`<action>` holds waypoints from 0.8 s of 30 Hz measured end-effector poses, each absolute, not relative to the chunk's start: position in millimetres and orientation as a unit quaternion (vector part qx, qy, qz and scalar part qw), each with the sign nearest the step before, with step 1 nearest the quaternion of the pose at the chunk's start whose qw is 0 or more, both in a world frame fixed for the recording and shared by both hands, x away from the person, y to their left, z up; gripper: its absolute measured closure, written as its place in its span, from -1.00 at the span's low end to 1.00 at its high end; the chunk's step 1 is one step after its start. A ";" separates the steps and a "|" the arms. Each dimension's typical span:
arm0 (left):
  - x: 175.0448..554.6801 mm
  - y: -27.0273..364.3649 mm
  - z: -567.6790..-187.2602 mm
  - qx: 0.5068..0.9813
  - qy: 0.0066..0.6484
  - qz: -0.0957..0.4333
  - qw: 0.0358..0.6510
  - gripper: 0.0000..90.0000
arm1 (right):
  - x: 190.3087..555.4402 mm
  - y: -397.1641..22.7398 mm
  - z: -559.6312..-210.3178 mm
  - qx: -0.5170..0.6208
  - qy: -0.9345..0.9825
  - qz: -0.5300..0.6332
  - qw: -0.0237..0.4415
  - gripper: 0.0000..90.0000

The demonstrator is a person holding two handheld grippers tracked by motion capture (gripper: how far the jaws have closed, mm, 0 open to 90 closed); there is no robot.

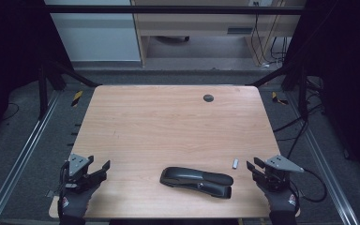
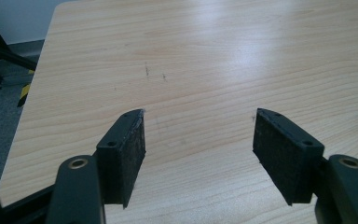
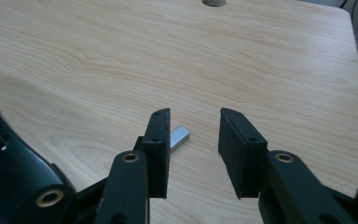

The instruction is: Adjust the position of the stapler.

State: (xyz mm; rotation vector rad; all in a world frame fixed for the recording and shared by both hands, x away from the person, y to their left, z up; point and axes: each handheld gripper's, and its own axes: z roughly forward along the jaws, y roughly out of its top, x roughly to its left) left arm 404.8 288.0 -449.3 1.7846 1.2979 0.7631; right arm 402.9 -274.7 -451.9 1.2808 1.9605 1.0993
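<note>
plainly unlabelled black stapler [image 1: 196, 182], small silver staple strip [image 1: 235, 164], no legible writing

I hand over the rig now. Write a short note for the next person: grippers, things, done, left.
Left gripper: open, empty, over the table's near left corner.
Right gripper: open, empty, at the near right edge, aimed towards the staple strip.
Stapler: black, lying on the table near the front edge, between the grippers, touched by neither.
Staple strip: small metal bar lying on the table just right of the stapler, apart from it.
Done: nothing visible; both things lie loose.
Left: probably pick up the strip and load the stapler.
</note>
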 end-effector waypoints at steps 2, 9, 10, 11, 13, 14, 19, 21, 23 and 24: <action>404.4 286.9 -449.7 0.705 0.510 0.301 0.390 -0.25 | 402.1 -273.1 -449.9 0.468 0.732 0.412 0.275 0.47; 404.6 284.7 -450.4 0.711 0.505 0.298 0.388 -0.24 | 397.7 -265.5 -438.8 0.462 0.733 0.430 0.255 0.65; 404.6 284.7 -450.4 0.711 0.505 0.298 0.388 -0.24 | 397.7 -265.5 -438.8 0.462 0.733 0.430 0.255 0.65; 405.0 283.9 -450.8 0.711 0.505 0.297 0.390 -0.24 | 395.8 -263.0 -435.1 0.458 0.734 0.435 0.250 0.69; 405.3 283.7 -451.0 0.712 0.504 0.296 0.388 -0.24 | 394.5 -260.9 -433.4 0.456 0.733 0.439 0.248 0.70; 405.6 283.2 -451.4 0.712 0.504 0.296 0.387 -0.24 | 392.3 -257.6 -429.7 0.448 0.738 0.440 0.247 0.72; 406.4 281.4 -452.3 0.717 0.502 0.297 0.381 -0.23 | 386.3 -248.5 -421.1 0.431 0.744 0.447 0.245 0.75; 406.4 281.2 -452.4 0.718 0.502 0.297 0.381 -0.23 | 383.7 -244.9 -418.2 0.425 0.746 0.451 0.243 0.76; 406.8 280.8 -452.8 0.718 0.502 0.296 0.380 -0.23 | 381.3 -241.3 -415.4 0.418 0.749 0.455 0.240 0.78; 406.8 280.8 -452.8 0.718 0.502 0.296 0.380 -0.23 | 381.3 -241.3 -415.4 0.418 0.749 0.455 0.240 0.78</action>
